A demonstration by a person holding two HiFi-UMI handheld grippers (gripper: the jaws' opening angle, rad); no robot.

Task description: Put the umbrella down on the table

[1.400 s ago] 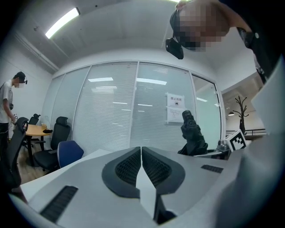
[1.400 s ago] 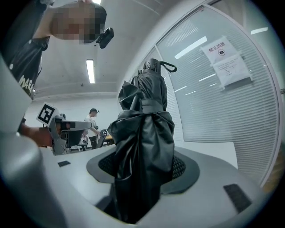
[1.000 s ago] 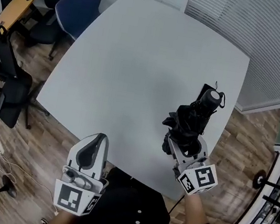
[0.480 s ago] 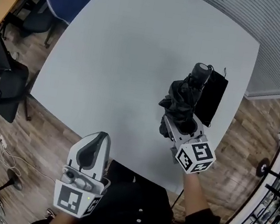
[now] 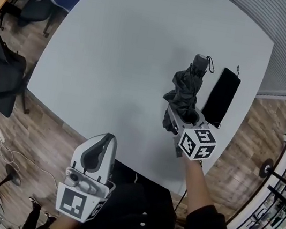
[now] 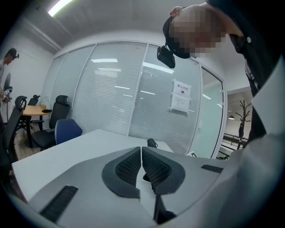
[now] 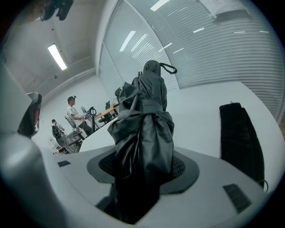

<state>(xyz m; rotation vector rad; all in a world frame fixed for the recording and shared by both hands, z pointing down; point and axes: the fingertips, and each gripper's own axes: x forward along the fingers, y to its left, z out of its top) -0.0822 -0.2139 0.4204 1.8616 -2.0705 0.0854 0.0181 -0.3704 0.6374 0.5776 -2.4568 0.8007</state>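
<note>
A folded dark grey fabric umbrella [image 5: 187, 86] sits clamped in the fingers of the right gripper [image 5: 181, 122], tilted over the pale grey worktop [image 5: 126, 54] beside a flat black sleeve [image 5: 221, 97], apparently not yet laid down. The left gripper [image 5: 103, 142] hangs empty, fingers together.

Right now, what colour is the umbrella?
The umbrella is black all over; the right gripper view shows it best.

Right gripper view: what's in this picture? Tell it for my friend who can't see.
The right gripper is shut on a folded dark umbrella, which points away over a white table. A flat black pouch lies on the table to its right. Far off at the left are office chairs and a person.
</note>
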